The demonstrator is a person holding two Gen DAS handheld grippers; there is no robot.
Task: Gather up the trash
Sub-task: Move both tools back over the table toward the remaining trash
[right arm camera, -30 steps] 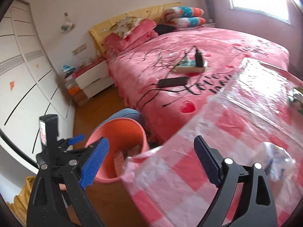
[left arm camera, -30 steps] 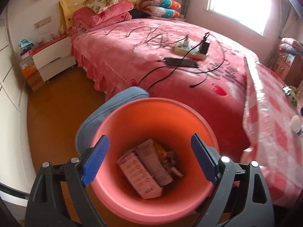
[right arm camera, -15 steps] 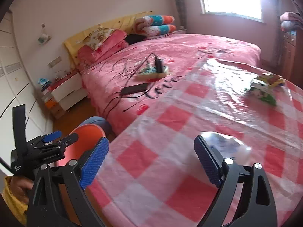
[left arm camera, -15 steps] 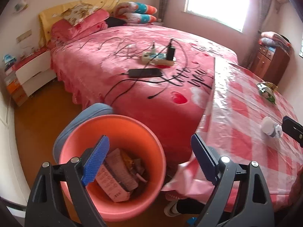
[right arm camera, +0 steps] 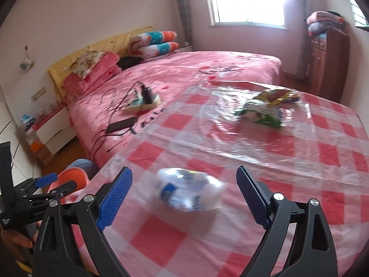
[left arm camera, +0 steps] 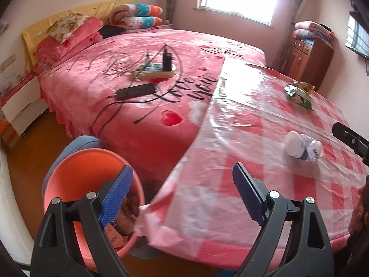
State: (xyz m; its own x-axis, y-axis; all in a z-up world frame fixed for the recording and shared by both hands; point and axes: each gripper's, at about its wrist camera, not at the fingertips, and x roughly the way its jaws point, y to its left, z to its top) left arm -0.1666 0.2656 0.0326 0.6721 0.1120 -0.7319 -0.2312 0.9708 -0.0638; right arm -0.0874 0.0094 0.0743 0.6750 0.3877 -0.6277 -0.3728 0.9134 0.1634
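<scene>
Looking along our right gripper (right arm camera: 184,196), we see its blue-padded jaws spread wide with nothing gripped; the crumpled clear plastic bottle with a blue-and-white label (right arm camera: 188,190) lies on the red-and-white checked plastic tablecloth (right arm camera: 299,184) just ahead, framed between the pads, touching neither. Our left gripper (left arm camera: 182,196) is equally wide and empty over the table's edge, the salmon-pink plastic bin (left arm camera: 76,168) of trash below its left finger.

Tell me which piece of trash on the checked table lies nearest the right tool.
The crumpled clear plastic bottle with the blue-and-white label, right in front of the open right tool. The green and yellow snack wrappers lie further back.
</scene>
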